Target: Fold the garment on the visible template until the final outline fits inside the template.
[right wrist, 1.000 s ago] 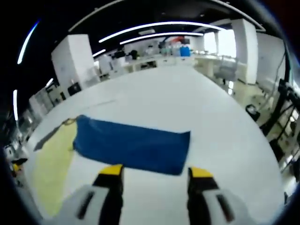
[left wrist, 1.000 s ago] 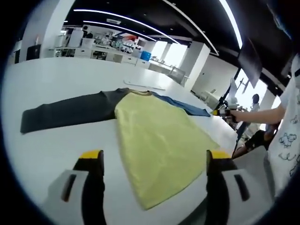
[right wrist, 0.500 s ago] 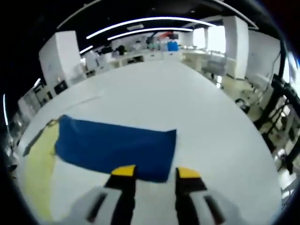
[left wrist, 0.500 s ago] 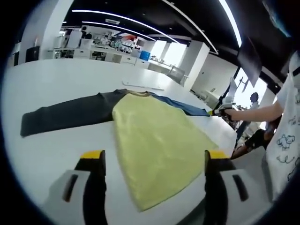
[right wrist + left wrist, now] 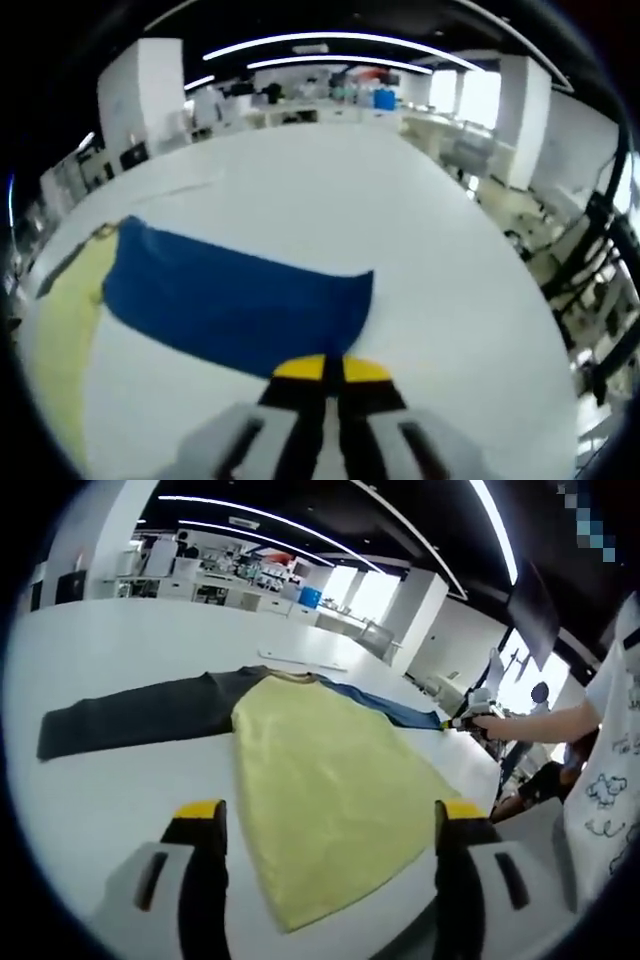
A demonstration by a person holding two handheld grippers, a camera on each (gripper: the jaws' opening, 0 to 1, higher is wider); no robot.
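Note:
A long-sleeved garment lies flat on the white table [image 5: 110,640]. Its yellow body [image 5: 320,780] has a dark grey sleeve [image 5: 130,715] stretched to the left and a blue sleeve [image 5: 390,705] to the far right. My left gripper [image 5: 328,812] hangs open above the yellow hem, a jaw on each side. In the right gripper view the blue sleeve [image 5: 235,295] runs left towards the yellow body [image 5: 60,340]. My right gripper [image 5: 332,368] is shut on the near edge of its cuff, which curls up slightly. From the left gripper view the right gripper [image 5: 465,721] sits at the sleeve's end.
A thin pale strip [image 5: 305,663] lies on the table beyond the collar. A person's arm and white printed top [image 5: 600,770] stand at the table's right edge. Bare table [image 5: 400,220] spreads beyond the cuff. Benches and shelves [image 5: 220,580] line the far room.
The right jaws have come together from open and closed on the blue sleeve's cuff edge, which has lifted a little. The left gripper stays open over the hem, hardly moved.

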